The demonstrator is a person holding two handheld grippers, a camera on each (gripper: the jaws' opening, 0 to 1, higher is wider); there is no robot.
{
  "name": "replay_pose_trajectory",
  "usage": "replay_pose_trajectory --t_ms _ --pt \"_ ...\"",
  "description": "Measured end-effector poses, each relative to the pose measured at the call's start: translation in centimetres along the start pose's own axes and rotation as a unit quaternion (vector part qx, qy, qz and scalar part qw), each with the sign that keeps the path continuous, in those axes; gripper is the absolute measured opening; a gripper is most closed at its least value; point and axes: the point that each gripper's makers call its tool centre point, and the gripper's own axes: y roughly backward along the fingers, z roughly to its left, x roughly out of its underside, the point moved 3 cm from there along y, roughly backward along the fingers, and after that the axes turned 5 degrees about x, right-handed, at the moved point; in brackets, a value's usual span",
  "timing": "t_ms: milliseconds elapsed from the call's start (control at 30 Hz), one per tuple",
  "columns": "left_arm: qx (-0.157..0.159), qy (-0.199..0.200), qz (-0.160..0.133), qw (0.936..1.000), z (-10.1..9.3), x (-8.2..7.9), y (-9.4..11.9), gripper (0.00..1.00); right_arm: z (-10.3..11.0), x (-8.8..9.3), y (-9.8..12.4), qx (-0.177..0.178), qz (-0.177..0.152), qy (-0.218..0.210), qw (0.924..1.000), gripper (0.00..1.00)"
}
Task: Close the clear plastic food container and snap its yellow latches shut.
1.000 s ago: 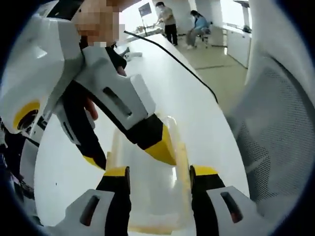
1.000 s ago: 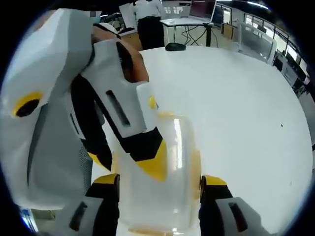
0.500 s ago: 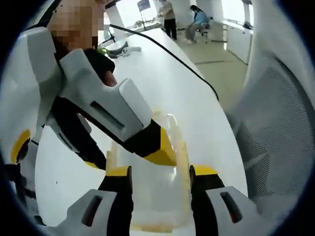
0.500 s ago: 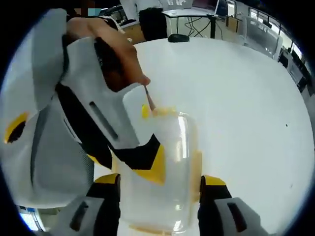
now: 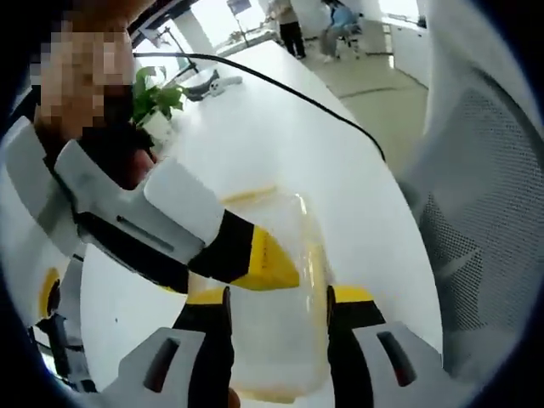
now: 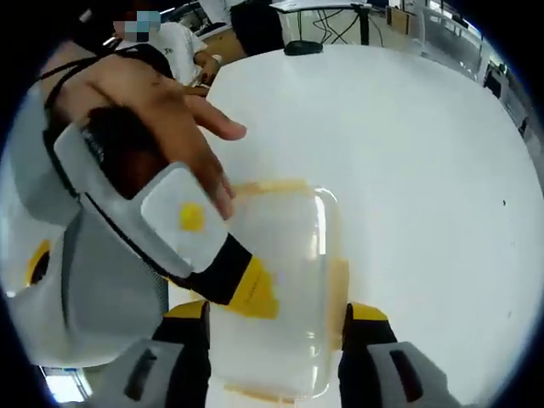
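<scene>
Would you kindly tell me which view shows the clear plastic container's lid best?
The right gripper view: the clear plastic container's lid shows three rounded edges from above. In the left gripper view, the lid is narrower, partly crossed by the other gripper's yellow tip.

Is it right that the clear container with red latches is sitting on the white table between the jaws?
Not quite: the latches are yellow, not red. The right gripper view shows the clear container with yellow latches along its edges, sitting on the white table between the right gripper jaws.
</scene>
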Motion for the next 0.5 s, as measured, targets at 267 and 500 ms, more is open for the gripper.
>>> replay_pose_trajectory --t_ms 267,500 --pt "0.028 0.021 0.001 0.9994 0.7 0.0 0.1 0.36 0.0 0.0 -0.2 -0.005 -0.01 -0.002 0.9999 0.56" --pt "0.034 0.023 0.003 0.9992 0.4 0.0 0.2 0.36 -0.2 0.1 -0.1 -0.007 -0.021 -0.022 0.9995 0.5"
